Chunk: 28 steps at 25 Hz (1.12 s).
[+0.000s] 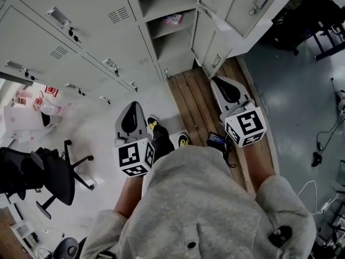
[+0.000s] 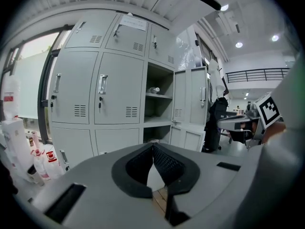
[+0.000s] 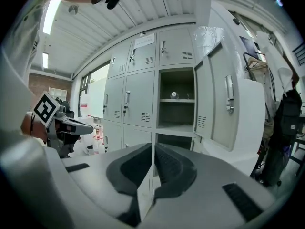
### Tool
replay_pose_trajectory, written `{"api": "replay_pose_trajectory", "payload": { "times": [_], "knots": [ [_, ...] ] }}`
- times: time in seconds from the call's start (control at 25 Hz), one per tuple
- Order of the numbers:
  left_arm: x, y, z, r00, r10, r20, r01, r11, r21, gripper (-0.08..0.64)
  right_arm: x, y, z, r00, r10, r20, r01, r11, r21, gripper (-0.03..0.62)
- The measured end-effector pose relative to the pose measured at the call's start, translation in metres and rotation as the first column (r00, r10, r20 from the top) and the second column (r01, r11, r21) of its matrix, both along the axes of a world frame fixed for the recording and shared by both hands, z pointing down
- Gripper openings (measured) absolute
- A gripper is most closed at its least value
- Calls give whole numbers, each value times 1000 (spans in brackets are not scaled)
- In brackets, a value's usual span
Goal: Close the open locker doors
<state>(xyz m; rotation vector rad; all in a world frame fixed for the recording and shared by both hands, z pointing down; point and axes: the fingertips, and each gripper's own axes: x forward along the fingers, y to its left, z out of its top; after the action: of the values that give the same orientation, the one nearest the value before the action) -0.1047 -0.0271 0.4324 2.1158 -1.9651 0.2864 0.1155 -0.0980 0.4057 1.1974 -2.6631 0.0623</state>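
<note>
Standing before a bank of grey lockers (image 1: 81, 42), the person holds both grippers out low, pointed toward the cabinet front. The left gripper (image 2: 153, 147) has its jaws drawn together so the tips meet, with nothing caught between them. The right gripper (image 3: 153, 146) is likewise closed down to a thin slit and carries nothing. One column of the lockers stands open, just right of the closed ones. Its upper door (image 3: 221, 104) is swung wide out to the right with its handle facing the room. Below it, the lower door (image 2: 187, 136) also hangs open. Inside the upper compartment (image 3: 175, 101) a small item (image 3: 174, 95) sits on the shelf, too small to identify. Neither gripper touches a door; in the head view the right gripper lies nearer the open column and the left one is in front of the closed lockers. Underfoot, a strip of wooden boards (image 1: 188, 99) runs up to the open column. A black office chair (image 1: 48, 177) stands well off to the person's left.
</note>
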Motion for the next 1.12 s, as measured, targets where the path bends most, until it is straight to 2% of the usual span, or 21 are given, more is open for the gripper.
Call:
{"api": "replay_pose_trajectory", "payload": {
  "times": [0.24, 0.4, 0.56, 0.8, 1.12],
  "knots": [
    [25, 2, 2, 998, 35, 52, -34, 999, -32, 11, 27, 9, 5, 998, 46, 30, -45, 999, -23, 35],
    [34, 1, 2, 999, 42, 19, -42, 999, -30, 11, 37, 6, 3, 998, 58, 33, -57, 998, -13, 35],
    [37, -3, -4, 999, 32, 21, -32, 999, -2, 11, 47, 0, 2, 996, 79, 43, -79, 997, -4, 35],
    [43, -6, -5, 999, 37, 22, -37, 999, -1, 11, 62, -16, 6, 992, 106, 64, -108, 994, 19, 37],
    [40, -12, -4, 999, 39, 27, -39, 999, -8, 11, 84, -53, 31, 982, 175, 75, -174, 985, -20, 37]
  ]
}}
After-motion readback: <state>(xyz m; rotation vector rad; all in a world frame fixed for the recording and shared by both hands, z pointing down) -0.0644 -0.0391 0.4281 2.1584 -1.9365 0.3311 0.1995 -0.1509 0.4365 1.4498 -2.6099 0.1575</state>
